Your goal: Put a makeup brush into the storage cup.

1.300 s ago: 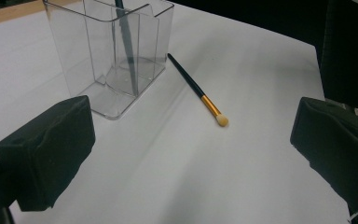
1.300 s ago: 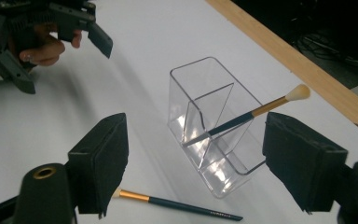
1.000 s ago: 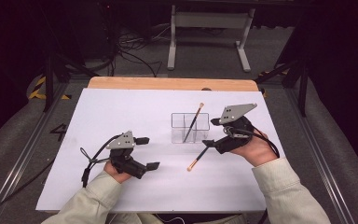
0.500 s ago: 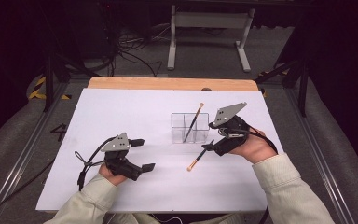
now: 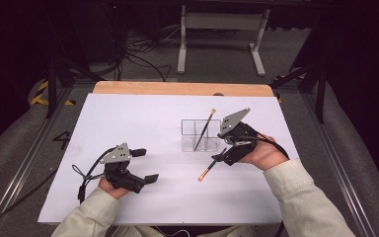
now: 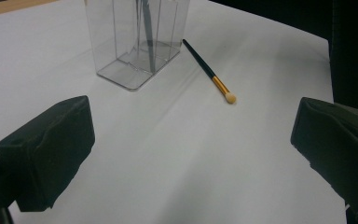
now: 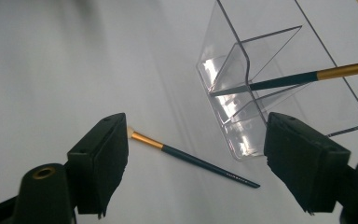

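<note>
A clear divided organizer stands mid-table, and one dark-handled brush leans in it with its bristles up. A second brush, dark with a gold ferrule and pale tip, lies flat on the white sheet just in front of it. My right gripper hovers open over that brush's handle end. In the right gripper view, the lying brush is on the table between the spread jaws of the right gripper, beside the organizer. My left gripper rests open at the lower left, empty; in its own view the left gripper faces the organizer and the brush.
The white sheet covers a wooden tabletop, whose edge shows at the back. Dark floor with cables and a metal stand lies beyond the table. Bare sheet spreads left of the organizer and along the front.
</note>
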{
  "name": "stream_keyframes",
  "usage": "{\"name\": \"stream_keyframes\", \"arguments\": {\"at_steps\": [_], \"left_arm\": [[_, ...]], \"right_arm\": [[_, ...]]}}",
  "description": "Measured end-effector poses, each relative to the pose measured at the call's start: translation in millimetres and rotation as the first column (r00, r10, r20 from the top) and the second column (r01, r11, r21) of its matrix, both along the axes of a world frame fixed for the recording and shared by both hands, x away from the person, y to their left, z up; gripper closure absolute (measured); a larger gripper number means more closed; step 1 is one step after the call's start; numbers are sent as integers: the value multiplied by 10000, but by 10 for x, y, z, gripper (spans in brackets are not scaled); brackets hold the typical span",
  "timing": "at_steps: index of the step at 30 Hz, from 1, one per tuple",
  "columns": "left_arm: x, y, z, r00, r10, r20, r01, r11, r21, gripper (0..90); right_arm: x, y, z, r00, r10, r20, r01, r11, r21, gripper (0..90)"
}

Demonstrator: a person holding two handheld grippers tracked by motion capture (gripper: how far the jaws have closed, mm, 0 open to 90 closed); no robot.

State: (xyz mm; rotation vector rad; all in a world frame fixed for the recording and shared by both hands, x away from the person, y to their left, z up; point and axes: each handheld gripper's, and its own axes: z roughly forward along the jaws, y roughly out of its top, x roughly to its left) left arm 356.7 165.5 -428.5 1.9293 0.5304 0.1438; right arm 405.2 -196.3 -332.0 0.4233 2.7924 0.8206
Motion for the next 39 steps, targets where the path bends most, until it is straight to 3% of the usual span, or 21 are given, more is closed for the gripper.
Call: {"name": "stream_keyframes", "arguments": {"at_steps": [23,39], "left_arm": [[-10,43,-9,9999,102,-29,-102,9999,13,3],[-2,39,-10,9999,102,-48,-102,9999,-40,4]], "right_arm": [[96,97,-314,9962,333,-806,-420,9932,-1088,226],[142,139,-475,9930,225,-1161,-399,9879,-1499,217]]}}
